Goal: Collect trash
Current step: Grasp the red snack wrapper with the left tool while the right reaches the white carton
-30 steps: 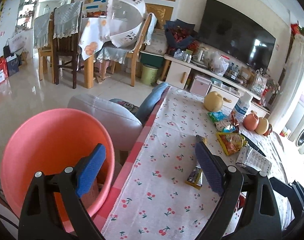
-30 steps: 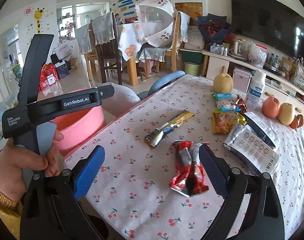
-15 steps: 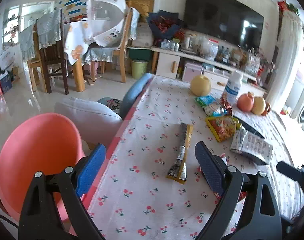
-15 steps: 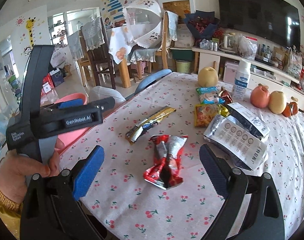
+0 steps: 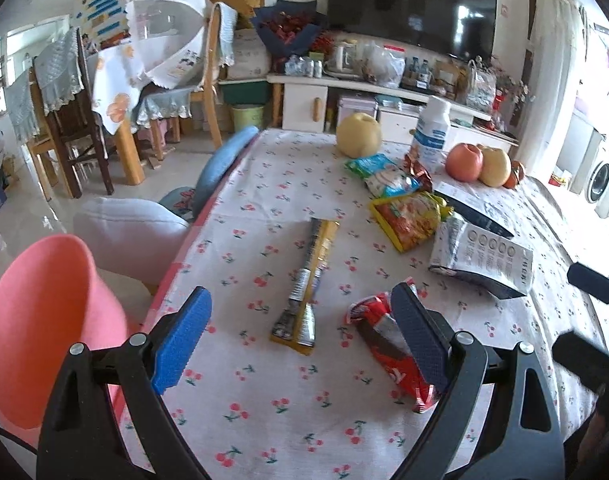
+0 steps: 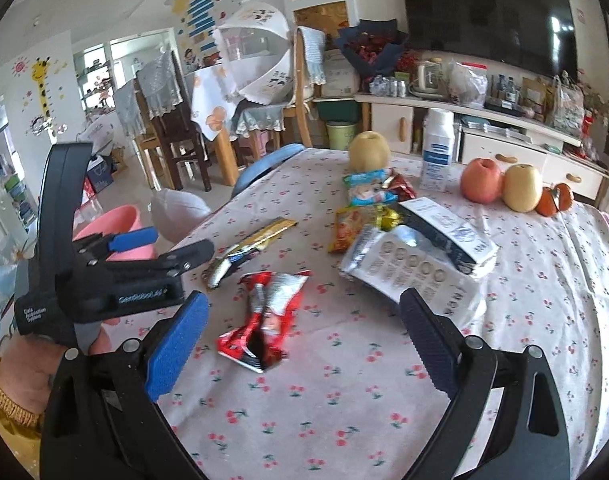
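Note:
A long gold wrapper (image 5: pixel 308 280) lies on the cherry-print tablecloth (image 5: pixel 264 400), just ahead of my open left gripper (image 5: pixel 300 340), which holds nothing. Its right finger partly covers a crumpled red wrapper (image 5: pixel 378 320). In the right wrist view that red wrapper (image 6: pixel 264 320) lies flat between and just beyond the fingers of my open, empty right gripper (image 6: pixel 304 344). The gold wrapper (image 6: pixel 252 244) sits further left, near the left gripper (image 6: pixel 164 246), which a hand (image 6: pixel 24 360) holds. A pink bucket (image 5: pixel 36 320) stands off the table's left edge.
Further back on the table lie an orange snack bag (image 5: pixel 408 216), a blue-green packet (image 5: pixel 384 176), a silver bag (image 5: pixel 480 256) and a dark box (image 6: pixel 444 232). Behind them stand a white bottle (image 6: pixel 436 152), a pear (image 6: pixel 364 152) and an apple (image 6: pixel 480 180). A grey cushioned stool (image 5: pixel 132 236) stands beside the bucket.
My left gripper has swung right, from over the pink bucket to above the table facing the gold wrapper. The right gripper shifted a little, with the red wrapper more centred between its fingers.

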Motion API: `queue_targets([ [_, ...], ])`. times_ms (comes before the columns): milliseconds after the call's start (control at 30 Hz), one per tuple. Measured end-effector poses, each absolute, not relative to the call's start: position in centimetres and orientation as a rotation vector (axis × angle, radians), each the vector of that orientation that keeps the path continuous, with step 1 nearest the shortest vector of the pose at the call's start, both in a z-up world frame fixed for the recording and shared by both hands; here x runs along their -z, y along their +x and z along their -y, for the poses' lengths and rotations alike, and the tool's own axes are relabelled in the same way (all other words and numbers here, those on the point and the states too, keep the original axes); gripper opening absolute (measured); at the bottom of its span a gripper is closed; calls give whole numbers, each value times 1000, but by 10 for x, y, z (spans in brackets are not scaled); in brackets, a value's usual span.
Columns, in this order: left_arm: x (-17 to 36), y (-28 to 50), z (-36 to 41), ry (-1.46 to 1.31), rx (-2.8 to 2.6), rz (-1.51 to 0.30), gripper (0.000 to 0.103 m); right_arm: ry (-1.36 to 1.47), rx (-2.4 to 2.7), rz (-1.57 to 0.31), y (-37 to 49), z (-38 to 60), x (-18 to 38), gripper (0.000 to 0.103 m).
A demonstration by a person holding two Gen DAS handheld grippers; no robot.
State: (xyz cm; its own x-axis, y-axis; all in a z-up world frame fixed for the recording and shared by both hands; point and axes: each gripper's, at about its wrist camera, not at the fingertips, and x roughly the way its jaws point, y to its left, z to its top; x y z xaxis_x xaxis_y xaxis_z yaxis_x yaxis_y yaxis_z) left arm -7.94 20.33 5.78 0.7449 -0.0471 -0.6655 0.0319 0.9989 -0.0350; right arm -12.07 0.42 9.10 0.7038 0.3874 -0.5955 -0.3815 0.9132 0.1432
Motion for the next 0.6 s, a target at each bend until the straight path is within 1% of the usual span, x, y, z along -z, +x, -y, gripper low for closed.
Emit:
queue_targets([
  [300, -46, -77, -174, -1, 124, -801, 92, 53, -352, -693, -99, 47, -82, 95],
  [600, -30, -72, -145, -3, 204, -890, 92, -54, -320, -733, -69, 57, -67, 95],
])
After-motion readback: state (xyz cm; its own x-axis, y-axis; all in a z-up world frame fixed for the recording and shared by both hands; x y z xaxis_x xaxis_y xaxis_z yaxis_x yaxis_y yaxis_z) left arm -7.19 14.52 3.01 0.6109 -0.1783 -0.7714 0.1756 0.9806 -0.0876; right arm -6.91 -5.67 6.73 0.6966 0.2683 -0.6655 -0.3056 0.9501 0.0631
